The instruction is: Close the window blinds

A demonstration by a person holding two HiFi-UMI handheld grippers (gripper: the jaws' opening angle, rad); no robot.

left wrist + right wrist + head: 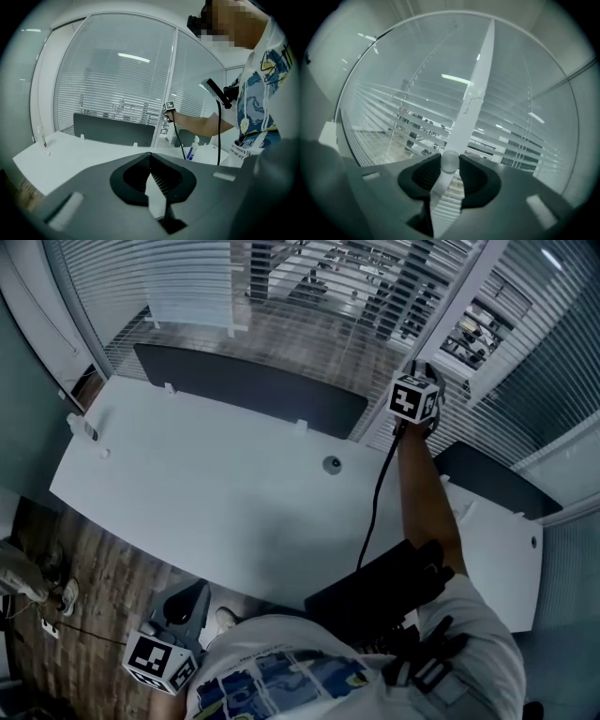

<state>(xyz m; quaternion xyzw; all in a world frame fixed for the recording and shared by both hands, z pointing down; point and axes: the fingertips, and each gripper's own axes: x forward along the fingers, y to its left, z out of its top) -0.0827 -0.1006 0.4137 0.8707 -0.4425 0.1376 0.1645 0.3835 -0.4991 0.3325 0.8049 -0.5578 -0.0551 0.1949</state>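
Inspector: Nearest item first, please.

Onlooker: Left gripper [150,157], held low at the desk's near edge. It has a grey moulded body and ribbed black pads [162,179]. The tips meet and nothing lies between them.

Inspector: The desk itself?

Onlooker: White desk [206,493], smooth, with rounded corners. A small round grommet [332,464] is set in its top. A dark, matt divider panel [253,385] stands along its far edge. The floor [103,596] below the near edge is wood-grained plank.

Inspector: Any containers?

Onlooker: One. A white spray bottle [191,151] with a blue label stands upright on the desk. I cannot tell what is in it.

Inspector: And the task item?

Onlooker: The blinds [309,277] hang beyond the desk's far edge. They are thin, white, horizontal slats, tilted open, and the room behind shows through the gaps. A flat white frame post [480,75] divides the panes.

Inspector: Right gripper?

Onlooker: The right gripper [450,159] is raised past the desk's far edge, at that post. Its pads are closed on the tilt wand [450,164], a pale rod with a rounded end. A black cable [375,502] trails back from it across the desk.
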